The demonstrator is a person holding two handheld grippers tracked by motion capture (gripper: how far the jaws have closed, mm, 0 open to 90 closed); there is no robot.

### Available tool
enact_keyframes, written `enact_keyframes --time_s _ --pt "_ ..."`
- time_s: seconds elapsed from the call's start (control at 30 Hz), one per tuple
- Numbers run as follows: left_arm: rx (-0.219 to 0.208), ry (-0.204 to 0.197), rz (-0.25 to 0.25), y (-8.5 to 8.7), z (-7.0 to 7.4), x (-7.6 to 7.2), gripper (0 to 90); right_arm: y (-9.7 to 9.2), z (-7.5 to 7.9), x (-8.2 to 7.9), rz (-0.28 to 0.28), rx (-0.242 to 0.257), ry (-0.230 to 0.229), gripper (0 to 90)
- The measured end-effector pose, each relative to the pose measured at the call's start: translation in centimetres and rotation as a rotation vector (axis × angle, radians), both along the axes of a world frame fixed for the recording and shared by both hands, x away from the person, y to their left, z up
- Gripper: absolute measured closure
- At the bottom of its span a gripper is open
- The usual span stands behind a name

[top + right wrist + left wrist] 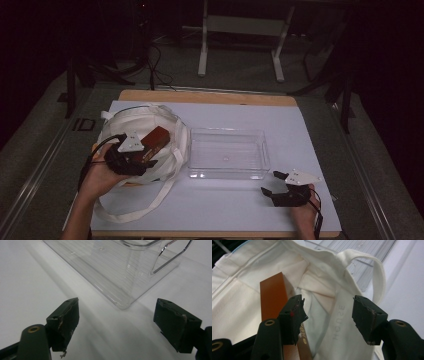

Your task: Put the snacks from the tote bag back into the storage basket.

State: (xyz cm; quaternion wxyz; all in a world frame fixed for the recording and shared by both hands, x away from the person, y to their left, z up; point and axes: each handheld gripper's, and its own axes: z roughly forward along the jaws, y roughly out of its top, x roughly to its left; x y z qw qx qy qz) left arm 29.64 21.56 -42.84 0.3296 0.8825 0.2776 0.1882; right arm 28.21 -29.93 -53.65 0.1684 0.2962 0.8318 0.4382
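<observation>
Brown box (pixel 273 297) lies in the white bag (pixel 127 125) beside the left gripper (pixel 328 315), fingers apart; right gripper (pixel 116 322) fingers apart too.

Our desk (pixel 300 125) under a white sheet, cream tote bag (pixel 125 125) beneath our left tongs (pixel 145 155), clear tray (pixel 227 152) just beyond our right tongs (pixel 274 182)

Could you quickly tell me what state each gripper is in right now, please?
Left gripper: open, holding nothing; brown box lies beside one jaw, over the white bag.
Right gripper: open, empty.
</observation>
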Motion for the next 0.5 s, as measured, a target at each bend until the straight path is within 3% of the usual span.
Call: enact_keyframes --time_s 0.5 --pt "0.019 0.036 0.055 1.0 -0.7 1.3 40.9 0.0 0.0 0.0 0.001 0.000 0.000 20.4"
